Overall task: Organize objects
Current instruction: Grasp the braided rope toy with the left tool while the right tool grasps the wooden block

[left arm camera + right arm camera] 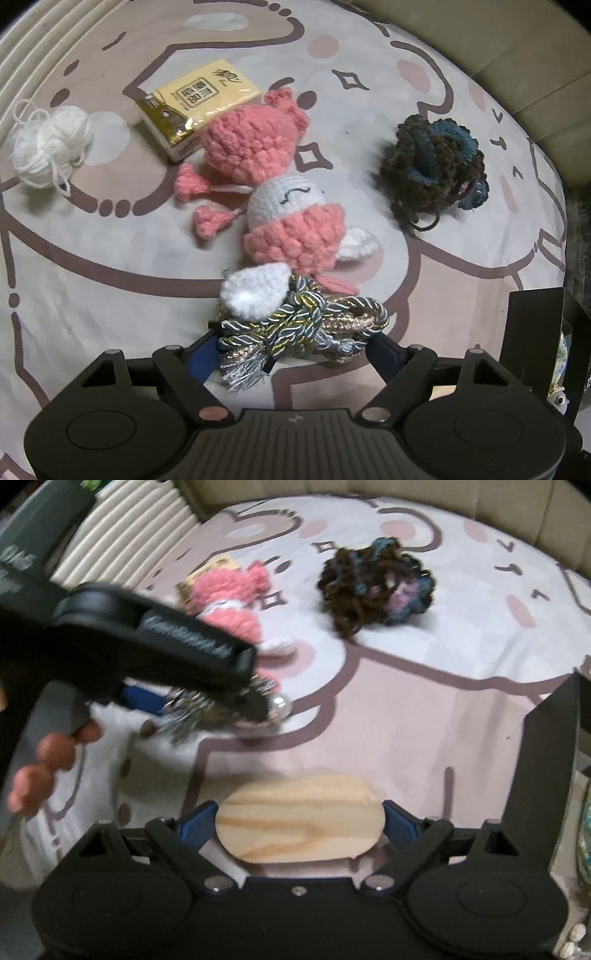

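Observation:
My left gripper is shut on a bundle of grey and gold twisted cord with a tassel, just above the bed sheet. The bundle touches a pink and white crochet doll lying ahead of it. In the right wrist view the left gripper shows at the left with the cord in it. My right gripper is shut on an oval wooden board, held flat over the sheet.
A yellow tissue pack lies behind the doll. A white yarn ball lies far left. A dark brown and blue yarn tangle lies right, also in the right wrist view. A black panel stands at the right edge.

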### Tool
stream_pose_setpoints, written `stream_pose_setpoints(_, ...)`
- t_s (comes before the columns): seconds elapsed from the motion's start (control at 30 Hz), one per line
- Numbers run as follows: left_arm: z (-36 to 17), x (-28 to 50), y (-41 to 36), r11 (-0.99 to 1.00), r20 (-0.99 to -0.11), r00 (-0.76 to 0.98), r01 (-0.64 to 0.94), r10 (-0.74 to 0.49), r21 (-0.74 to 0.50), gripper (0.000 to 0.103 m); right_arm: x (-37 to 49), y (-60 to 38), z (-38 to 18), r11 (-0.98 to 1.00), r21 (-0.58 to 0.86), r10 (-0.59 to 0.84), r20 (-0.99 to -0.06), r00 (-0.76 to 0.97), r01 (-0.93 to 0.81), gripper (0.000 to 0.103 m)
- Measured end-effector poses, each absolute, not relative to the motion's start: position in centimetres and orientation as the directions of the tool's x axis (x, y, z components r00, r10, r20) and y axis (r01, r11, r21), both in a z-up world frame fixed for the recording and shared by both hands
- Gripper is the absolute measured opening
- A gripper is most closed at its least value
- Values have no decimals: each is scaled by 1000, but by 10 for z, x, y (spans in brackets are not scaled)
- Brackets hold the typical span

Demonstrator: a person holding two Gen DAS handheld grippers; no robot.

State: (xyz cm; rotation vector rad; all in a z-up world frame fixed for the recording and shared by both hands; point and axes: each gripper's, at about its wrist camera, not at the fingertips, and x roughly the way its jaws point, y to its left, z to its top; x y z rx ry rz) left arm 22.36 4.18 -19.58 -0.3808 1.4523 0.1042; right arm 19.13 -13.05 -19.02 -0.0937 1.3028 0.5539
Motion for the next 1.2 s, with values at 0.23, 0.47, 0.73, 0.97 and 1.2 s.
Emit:
stream_pose_setpoints(0.23, -190, 219, 50, 958, -987, 128, -256, -96, -127, 82, 189, -127, -192, 879, 211, 307, -937, 167, -429, 98)
stream_pose_setpoints(0.47, -190, 220, 60, 951, -987, 140, -287, -74, -112, 85, 177, -113, -188, 813, 168, 315, -932, 179, -557, 101)
stream_pose_setpoints(0.73, -194, 224, 55, 952, -987, 138, -283, -77, -114, 87, 176, -105, -197, 797, 131, 288, -941, 179, -590, 101)
stream_pose_setpoints(0.97, -185, 223, 50, 962, -988, 138, -251, -69, -102, 73, 181, -107, -195, 802, 143, 291, -942, 170, -580, 94)
stream_pose_setpoints(1.2, -171, 214, 51, 962, -982, 176, -246, -75, -118, 69, 188, -120, -172, 855, 164, 319, -914, 250, -492, 94)
